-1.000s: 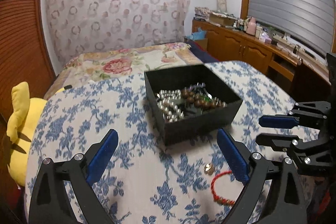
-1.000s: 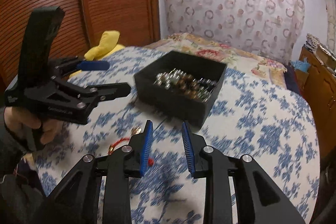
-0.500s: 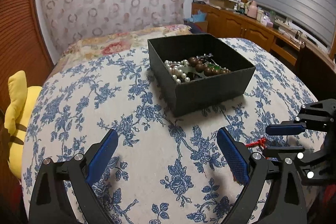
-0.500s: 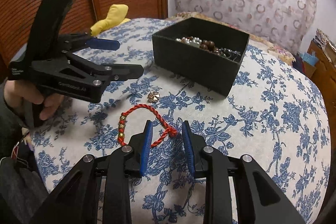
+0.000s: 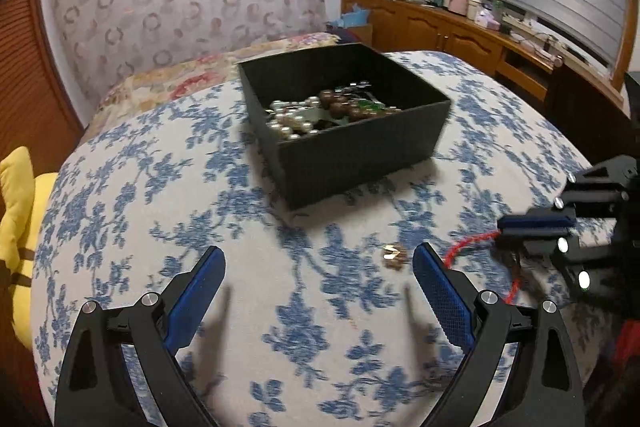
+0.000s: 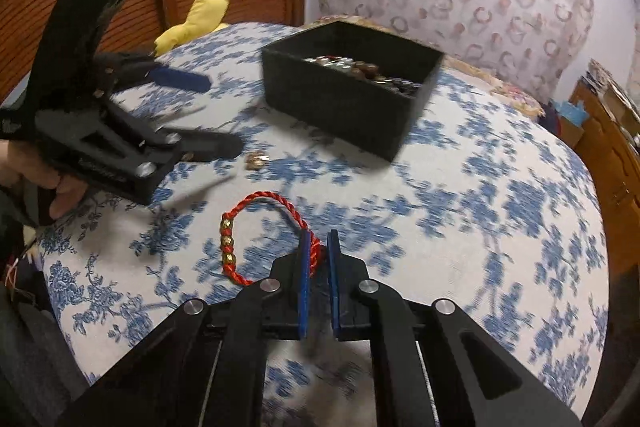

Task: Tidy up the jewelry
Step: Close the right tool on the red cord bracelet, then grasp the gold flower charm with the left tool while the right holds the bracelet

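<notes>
Blue rubber pads line the right gripper (image 6: 319, 247), whose jaws are drawn nearly together and pinch one end of the red cord bracelet (image 6: 256, 235). The rest of the loop, with its three gold beads, lies on the blue floral cloth (image 6: 500, 211) to the left of the fingers. In the left wrist view only a short red stretch of the bracelet shows beside that gripper; the pinch itself is blurred. The left gripper (image 5: 316, 291) hangs over the cloth with its jaws spread wide, gripping nothing. A small gold trinket (image 5: 392, 253) lies on the cloth just inside its right finger; its shape is too small to make out. Behind stands the black box (image 5: 360, 155), open-topped, holding pearl and brown beads in a tangle.
</notes>
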Motion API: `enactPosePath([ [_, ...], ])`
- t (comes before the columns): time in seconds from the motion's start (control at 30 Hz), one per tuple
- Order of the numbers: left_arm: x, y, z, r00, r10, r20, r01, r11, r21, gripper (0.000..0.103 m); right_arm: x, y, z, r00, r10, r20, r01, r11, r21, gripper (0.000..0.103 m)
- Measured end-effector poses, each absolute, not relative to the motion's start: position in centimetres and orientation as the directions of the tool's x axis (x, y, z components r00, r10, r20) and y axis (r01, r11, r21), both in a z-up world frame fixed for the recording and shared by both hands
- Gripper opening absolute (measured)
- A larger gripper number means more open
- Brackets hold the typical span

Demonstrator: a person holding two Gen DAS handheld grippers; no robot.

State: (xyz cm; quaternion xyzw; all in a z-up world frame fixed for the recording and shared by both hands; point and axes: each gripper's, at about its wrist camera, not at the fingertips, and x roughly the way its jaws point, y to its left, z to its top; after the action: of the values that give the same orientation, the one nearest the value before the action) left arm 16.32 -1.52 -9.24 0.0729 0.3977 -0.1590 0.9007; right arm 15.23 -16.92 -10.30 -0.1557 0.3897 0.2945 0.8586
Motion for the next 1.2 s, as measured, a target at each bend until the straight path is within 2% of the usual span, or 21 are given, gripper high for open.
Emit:
enactPosePath([
  [0.1, 15.9, -2.5, -9.2, 0.624, -0.247, -0.741, 0.374, 0.927, 0.006, 0.091, 15.3, -18.2, -10.0, 0.536, 0.388, -0.749, -0.606, 0.795, -0.021, 0.009],
  [0.13, 15.8, -3.0, -9.2, 0.619, -0.253, -0.743, 0.387, 0.922, 0.008, 0.087, 15.4, -18.7, -9.9, 0.541, 0.386, -0.747, -0.599, 0.801, -0.020, 0.009],
  [0.2, 15.8, -3.7, -9.4, 0.610, -0.255, -0.751, 0.398, 0.917, 0.012, 0.079, 15.4, -19.3, -9.9, 0.548, 0.383, -0.743, -0.587, 0.809, -0.016, 0.009],
  [0.37, 16.1, -4.4, -9.8, 0.581, -0.266, -0.769, 0.409, 0.913, -0.006, 0.050, 15.4, -19.9, -9.7, 0.557, 0.384, -0.736, -0.577, 0.817, -0.011, 0.009],
  [0.47, 16.0, -4.6, -9.9, 0.575, -0.269, -0.773, 0.412, 0.911, -0.010, 0.041, 15.5, -20.0, -9.6, 0.560, 0.387, -0.733, -0.577, 0.817, -0.009, 0.009],
  [0.6, 16.1, -5.1, -10.1, 0.581, -0.259, -0.772, 0.415, 0.910, 0.008, 0.035, 15.4, -20.0, -9.6, 0.561, 0.390, -0.730, -0.577, 0.817, -0.008, 0.009],
  [0.73, 16.1, -5.1, -10.0, 0.581, -0.268, -0.768, 0.422, 0.907, 0.003, 0.014, 15.3, -20.0, -9.4, 0.563, 0.395, -0.726, -0.580, 0.814, -0.007, 0.009],
  [1.2, 15.9, -3.7, -6.4, 0.657, -0.287, -0.697, 0.379, 0.925, -0.024, 0.014, 15.5, -19.7, -6.3, 0.610, 0.421, -0.671, -0.582, 0.813, -0.018, 0.009],
])
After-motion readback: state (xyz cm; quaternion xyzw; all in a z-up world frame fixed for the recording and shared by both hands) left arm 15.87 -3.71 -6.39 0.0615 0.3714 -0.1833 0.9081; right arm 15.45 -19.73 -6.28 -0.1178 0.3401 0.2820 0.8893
